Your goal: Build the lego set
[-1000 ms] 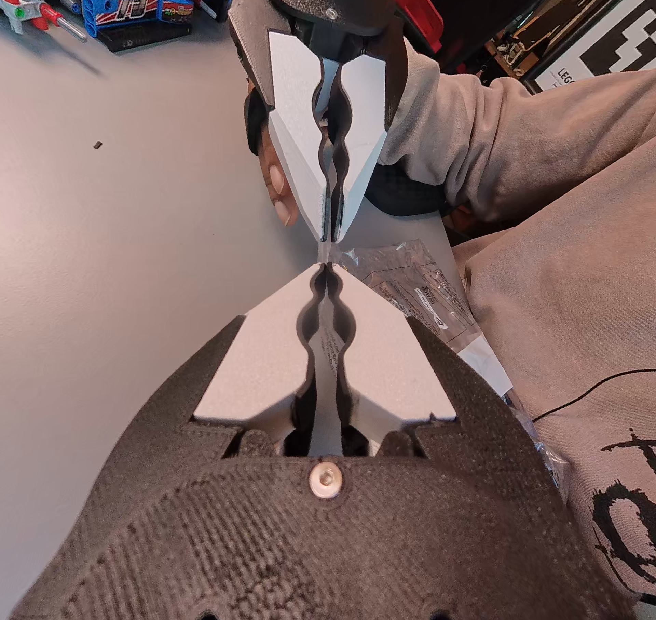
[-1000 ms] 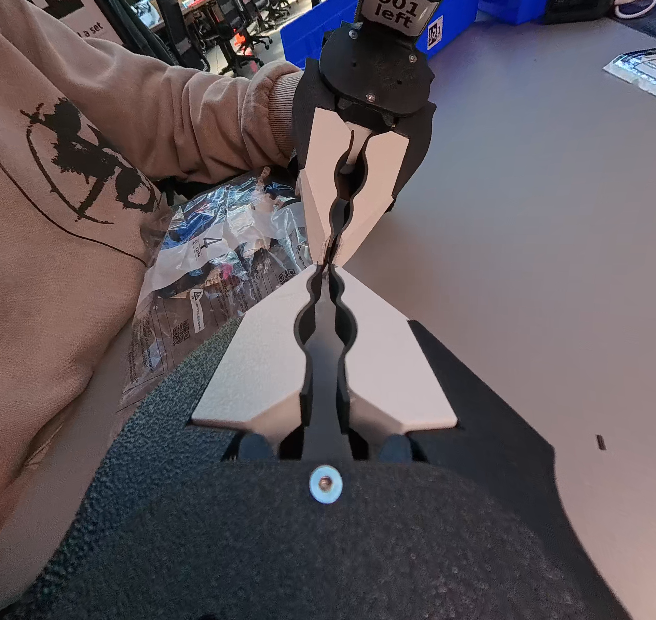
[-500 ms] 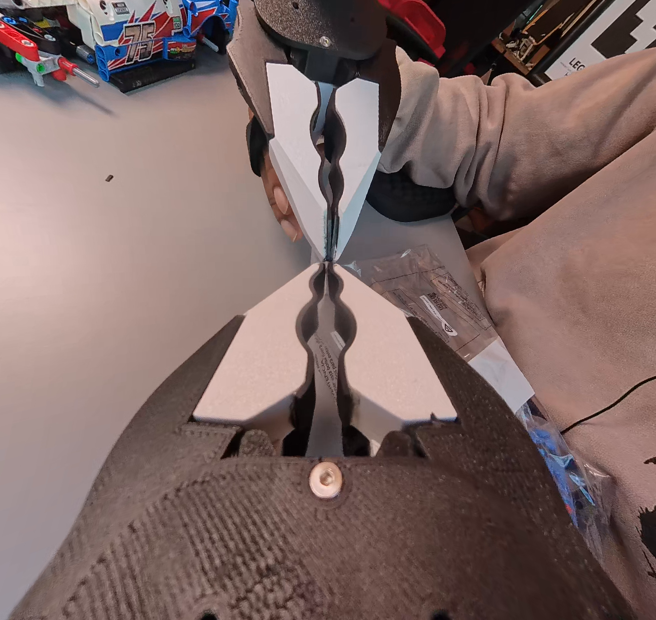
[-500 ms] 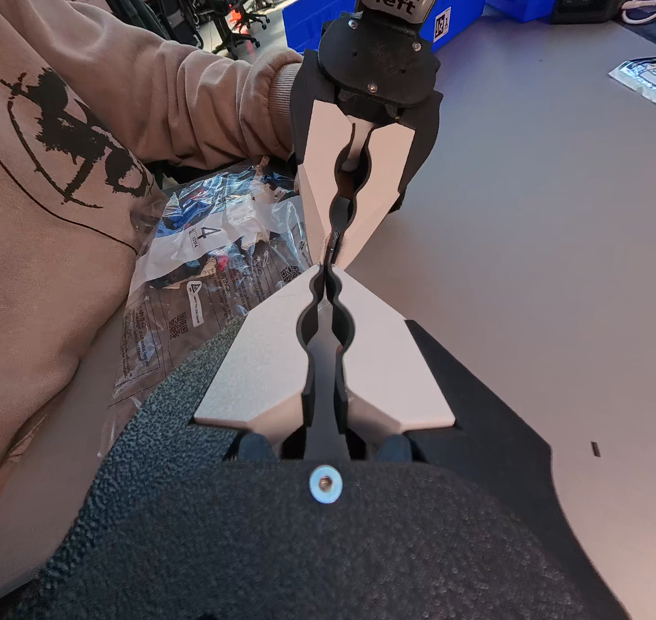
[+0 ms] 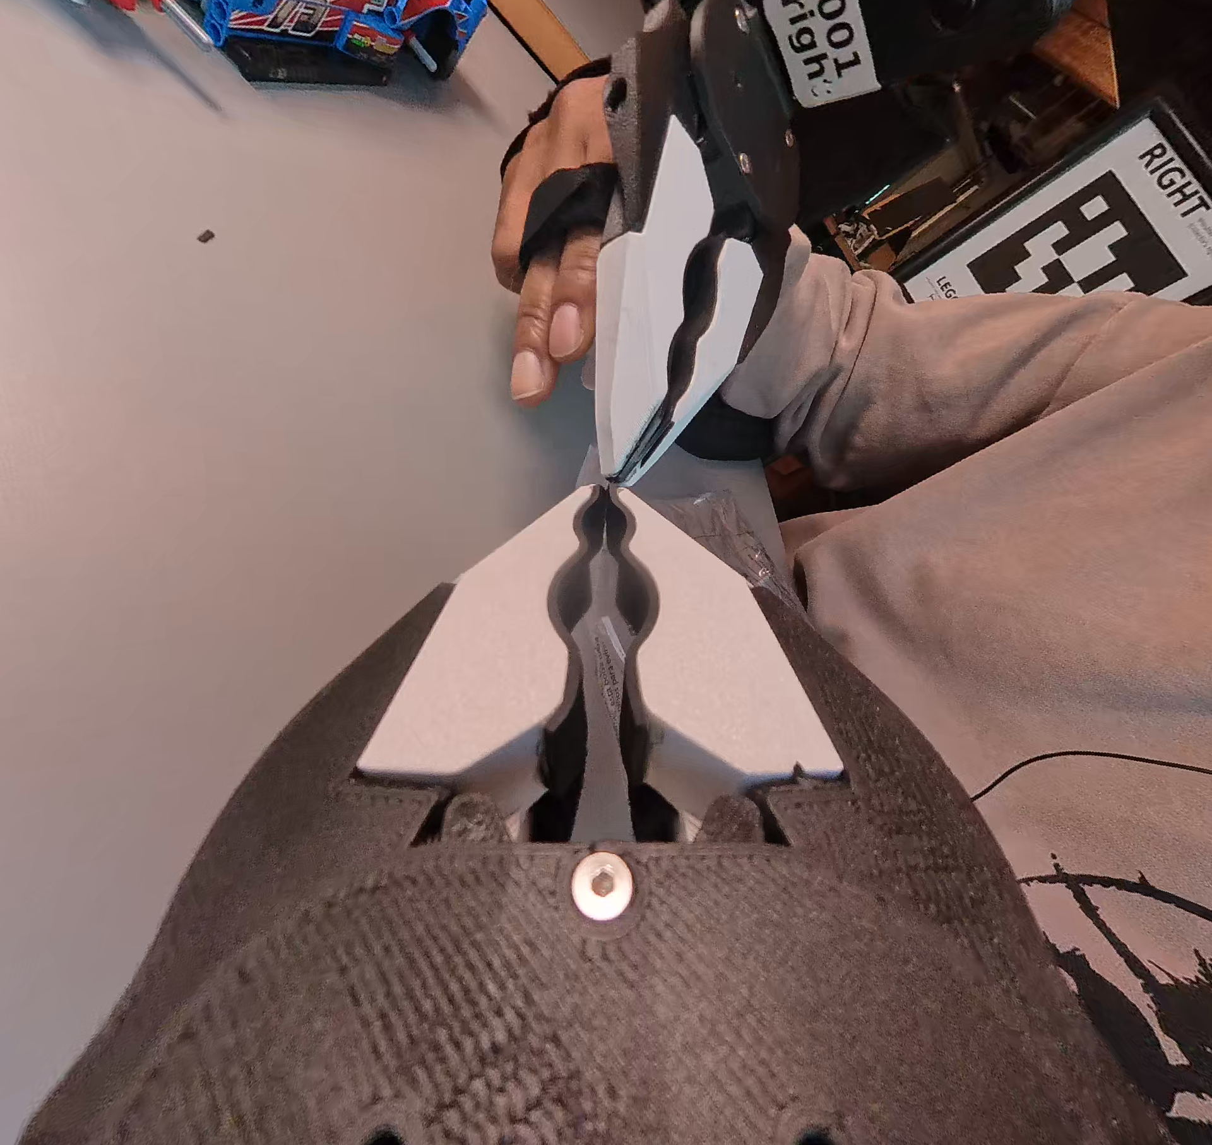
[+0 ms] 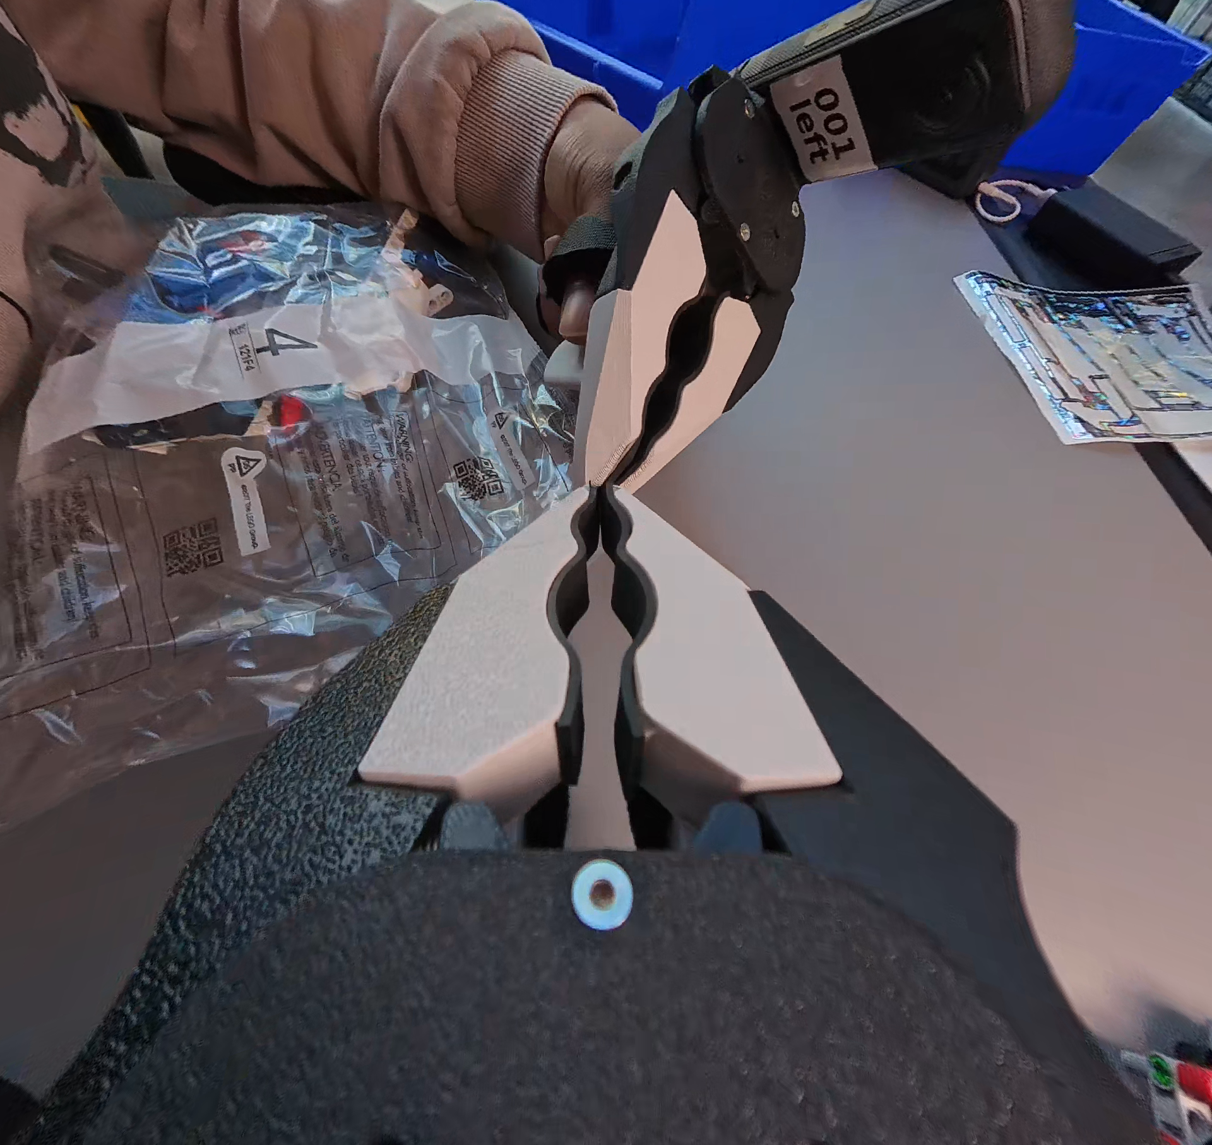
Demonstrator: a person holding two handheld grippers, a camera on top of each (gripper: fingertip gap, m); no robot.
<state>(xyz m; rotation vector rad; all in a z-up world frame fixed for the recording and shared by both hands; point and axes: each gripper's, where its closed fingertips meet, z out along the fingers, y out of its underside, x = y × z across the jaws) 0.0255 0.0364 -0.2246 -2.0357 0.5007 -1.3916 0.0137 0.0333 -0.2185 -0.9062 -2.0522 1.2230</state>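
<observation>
Both grippers are tip to tip over the grey table (image 5: 262, 458), right at its near edge. The left gripper (image 5: 602, 490) has its white fingers (image 5: 485, 654) pressed together on the edge of a clear plastic bag (image 6: 275, 458); you can see a strip of printed film running back between them toward the screw. The right gripper (image 6: 602, 490) is clamped too, fingers closed at the tip, though whether it has film in its pinch I cannot tell from here; its tip touches the left one's where the bag's corner ends.

From the left wrist camera the right gripper (image 5: 623, 474) comes down from above, tilted, with a hand (image 5: 551, 248) wrapped in a black strap behind it and a tan sleeve (image 5: 951, 379) trailing off to the right. From the right wrist camera the left gripper (image 6: 606, 481) leans in from the upper right, its camera housing pointing back at us.

The bag spreads out to the left of the right gripper, crinkled, with a white band across it and blue, black and red pieces showing through. Beyond the left gripper, far across the table, sits a partly built lego car (image 5: 315, 5) in blue, white and red. A small dark speck (image 5: 205, 235) lies alone on the table. Off to the right gripper's right lies a shiny sticker sheet (image 6: 1102, 366), and blue bins (image 6: 656, 5) stand behind.
</observation>
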